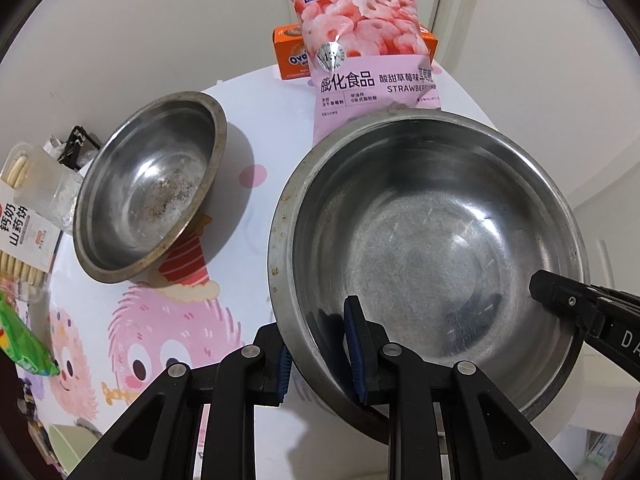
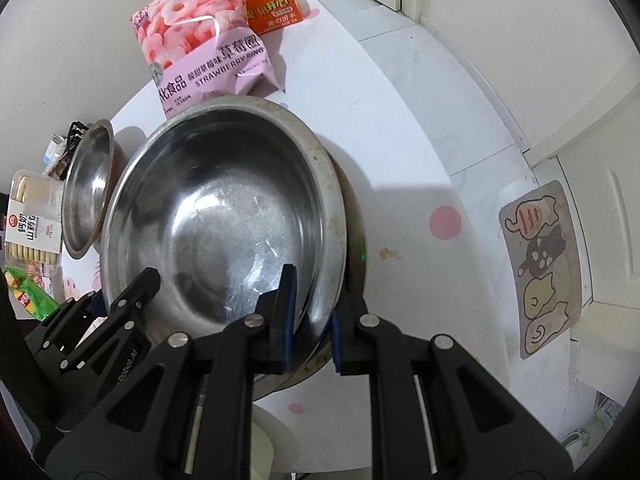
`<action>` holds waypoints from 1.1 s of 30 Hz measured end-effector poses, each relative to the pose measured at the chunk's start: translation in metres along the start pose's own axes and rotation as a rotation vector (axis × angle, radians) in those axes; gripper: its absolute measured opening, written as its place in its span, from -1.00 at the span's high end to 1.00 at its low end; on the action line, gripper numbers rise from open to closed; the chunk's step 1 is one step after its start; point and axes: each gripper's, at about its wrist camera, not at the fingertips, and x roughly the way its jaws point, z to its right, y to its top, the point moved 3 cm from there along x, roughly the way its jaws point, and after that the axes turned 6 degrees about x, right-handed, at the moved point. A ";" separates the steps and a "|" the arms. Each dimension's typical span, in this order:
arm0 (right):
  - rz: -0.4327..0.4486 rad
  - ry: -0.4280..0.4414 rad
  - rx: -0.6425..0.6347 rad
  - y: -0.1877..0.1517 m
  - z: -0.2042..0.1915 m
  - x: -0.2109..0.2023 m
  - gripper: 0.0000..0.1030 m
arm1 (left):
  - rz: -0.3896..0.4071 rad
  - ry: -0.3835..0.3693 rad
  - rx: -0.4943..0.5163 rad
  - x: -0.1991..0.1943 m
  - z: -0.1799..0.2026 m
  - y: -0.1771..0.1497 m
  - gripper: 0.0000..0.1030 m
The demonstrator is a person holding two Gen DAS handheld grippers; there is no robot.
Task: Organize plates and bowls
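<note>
We see the left gripper (image 1: pixel 320 344) clamped on the near rim of the large steel bowl (image 1: pixel 432 240): one blue-padded finger (image 1: pixel 354 344) lies inside the bowl against its wall, and the other lies outside, with the rim pinched between them. In the right wrist view, the right gripper (image 2: pixel 310 320) grips the same bowl's rim (image 2: pixel 336 208) in the same manner, one finger (image 2: pixel 286 308) inside and one outside. Each gripper appears in the other's view: the right one enters at the bowl's right edge in the left wrist view, and the left one sits at the bowl's lower left edge in the right wrist view. We note that a second rim shows just under the large bowl on its right side in the right wrist view; whether it belongs to another bowl beneath we cannot tell.

Beyond the grippers, to the left of the large bowl, we find a small steel bowl (image 1: pixel 148 188), tilted with its opening toward the cameras and apart from the large one. Both stand on a white table (image 1: pixel 240 208) printed with pink cartoon monsters (image 1: pixel 160 332). Behind the large bowl, a pink bag of strawberry rings (image 1: pixel 368 52) stands upright, with an orange box (image 1: pixel 288 56) just behind it. At the table's left edge we see a tub of biscuits (image 1: pixel 24 216) and a green packet (image 1: pixel 24 340). On the floor to the right lies a cat-patterned mat (image 2: pixel 544 268).
</note>
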 end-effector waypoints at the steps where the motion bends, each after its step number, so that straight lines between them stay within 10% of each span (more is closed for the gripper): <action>1: 0.000 0.004 0.003 -0.001 0.001 0.000 0.68 | 0.001 -0.001 0.000 0.000 0.000 0.000 0.54; 9: -0.021 0.021 0.029 0.000 0.005 0.002 0.65 | -0.022 -0.020 -0.015 0.005 -0.001 0.001 0.48; 12: -0.021 0.041 0.055 -0.001 0.006 -0.002 0.50 | -0.011 -0.024 -0.030 0.002 -0.005 0.000 0.15; 14: -0.013 0.052 0.060 -0.002 0.003 -0.006 0.20 | 0.005 -0.025 -0.030 -0.003 -0.007 0.001 -0.27; 18: 0.060 -0.011 0.026 -0.003 -0.007 -0.018 -0.46 | 0.023 -0.014 -0.030 -0.012 -0.011 0.001 -0.33; 33: 0.089 0.037 0.109 -0.017 -0.026 -0.052 -0.49 | 0.072 0.016 -0.041 -0.063 -0.044 -0.012 -0.37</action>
